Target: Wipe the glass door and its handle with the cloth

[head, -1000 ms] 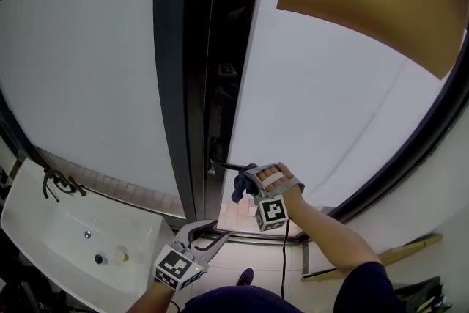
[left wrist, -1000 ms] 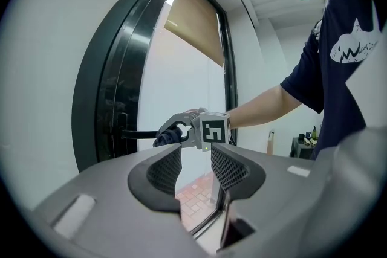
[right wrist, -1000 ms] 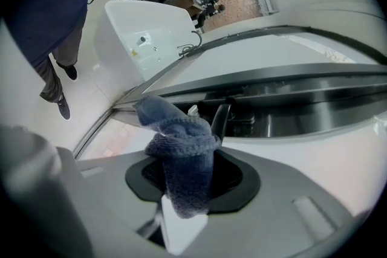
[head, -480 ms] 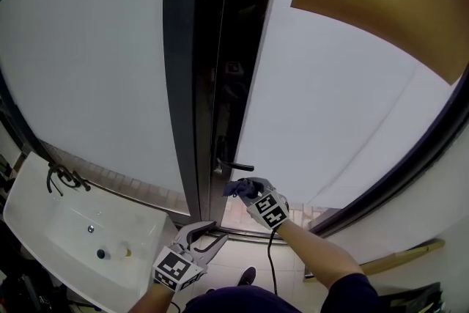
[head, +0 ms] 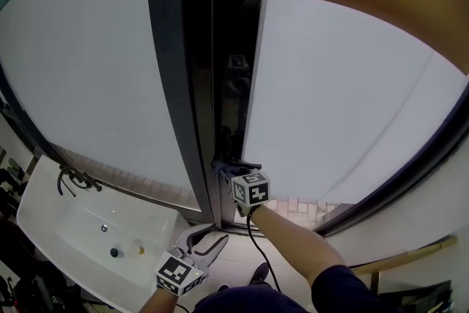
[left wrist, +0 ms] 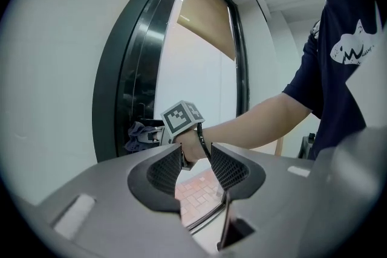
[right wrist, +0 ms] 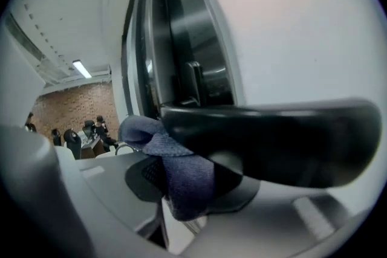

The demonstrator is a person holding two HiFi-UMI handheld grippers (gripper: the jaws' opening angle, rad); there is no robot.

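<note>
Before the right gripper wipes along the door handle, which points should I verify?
1. The cloth is clamped in the right gripper: ok.
2. The cloth touches the handle: ok, at one end.
3. The left gripper is open, empty and low, away from the door: ok.
4. Smears on the glass door: cannot tell.
5. Dirt on the handle: cannot tell.

Head view from above, right gripper view close, sharing handle [head: 249,165].

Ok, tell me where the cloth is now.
The cloth is low in the centre of the head view, clamped in the right claw and pressed against the handle.
</note>
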